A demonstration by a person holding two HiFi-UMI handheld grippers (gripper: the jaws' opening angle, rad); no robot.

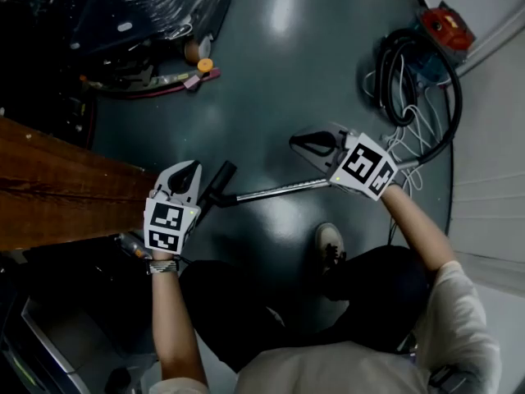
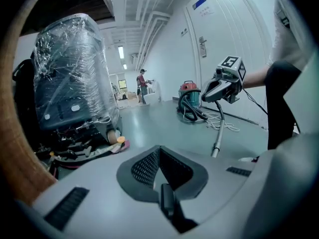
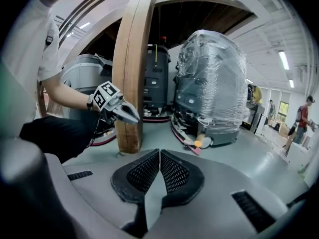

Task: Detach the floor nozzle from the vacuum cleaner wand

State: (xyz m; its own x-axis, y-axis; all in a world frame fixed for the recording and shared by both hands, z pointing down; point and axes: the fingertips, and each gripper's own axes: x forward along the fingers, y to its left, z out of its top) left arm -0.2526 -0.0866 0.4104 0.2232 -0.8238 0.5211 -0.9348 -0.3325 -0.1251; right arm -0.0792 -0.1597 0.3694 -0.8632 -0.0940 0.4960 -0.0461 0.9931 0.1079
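A: So, hand-held gripper state?

B: Both clenched, nothing between the jaws: left hand-held gripper (image 1: 187,175) and right hand-held gripper (image 1: 310,144).

A: Floor nozzle?

B: The black floor nozzle (image 1: 218,182) sits just right of the left one's tips, at the end of the wand (image 1: 279,189). Wand runs from there to under the right one's marker cube. Vacuum cleaner (image 1: 439,27) is well beyond the right one.

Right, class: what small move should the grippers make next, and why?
Probably open both sets of jaws: the left gripper and right gripper are shut and empty, and the wand, black end by the left one, lies ungripped on the floor.
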